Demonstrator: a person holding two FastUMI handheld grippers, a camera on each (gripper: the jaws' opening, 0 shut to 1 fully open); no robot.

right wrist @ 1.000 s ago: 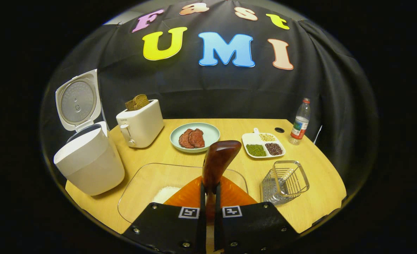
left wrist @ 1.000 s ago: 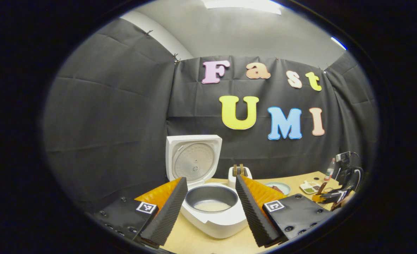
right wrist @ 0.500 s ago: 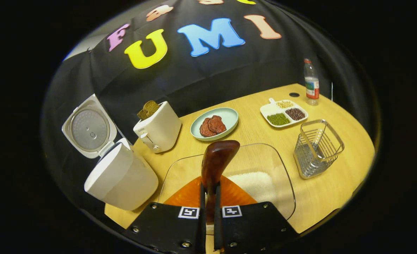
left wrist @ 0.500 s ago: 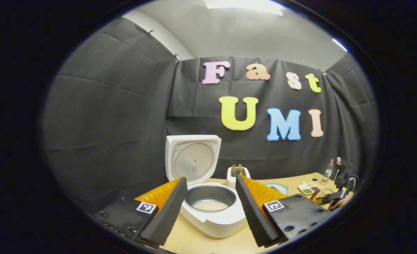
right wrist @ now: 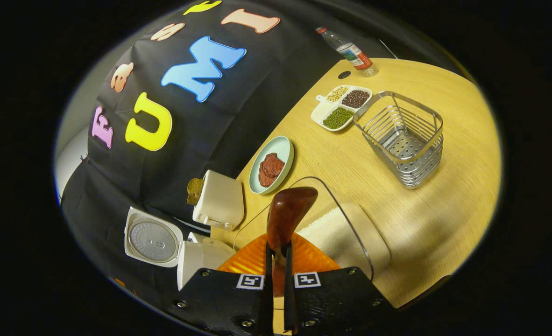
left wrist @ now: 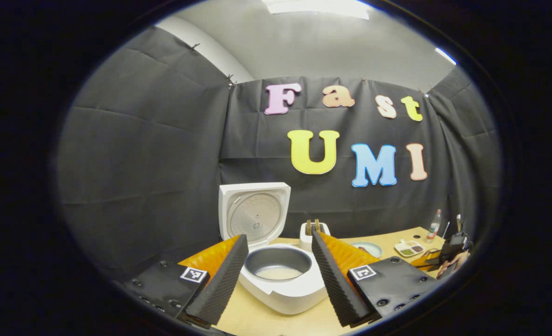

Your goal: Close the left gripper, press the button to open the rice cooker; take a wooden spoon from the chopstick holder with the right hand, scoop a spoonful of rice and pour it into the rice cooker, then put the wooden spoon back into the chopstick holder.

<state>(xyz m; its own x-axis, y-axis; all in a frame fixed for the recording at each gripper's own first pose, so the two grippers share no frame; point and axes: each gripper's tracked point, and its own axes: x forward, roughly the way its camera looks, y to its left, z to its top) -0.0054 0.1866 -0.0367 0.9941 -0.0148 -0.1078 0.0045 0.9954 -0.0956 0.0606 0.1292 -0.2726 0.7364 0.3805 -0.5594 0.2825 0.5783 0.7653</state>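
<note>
Your two tools: left one spread wide, right one clamped and rolled over.

Your left tool [left wrist: 279,270] sits level with its two fingers held well apart, gripping nothing. Your right tool [right wrist: 276,261] has both fingers pressed tight on the wooden spoon [right wrist: 287,214] and is rolled hard to one side; from the left gripper view it appears far off at the right edge [left wrist: 449,249], with your hand [left wrist: 448,268] under it.

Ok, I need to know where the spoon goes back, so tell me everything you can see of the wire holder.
The chopstick holder is a small rectangular basket of shiny metal wire: horizontal wire walls, a thicker rim and a perforated floor. It stands upright and open on the wooden table, with nothing visible inside. It sits beside the divided dish, apart from the clear rice container; nothing touches it but the table.
</note>
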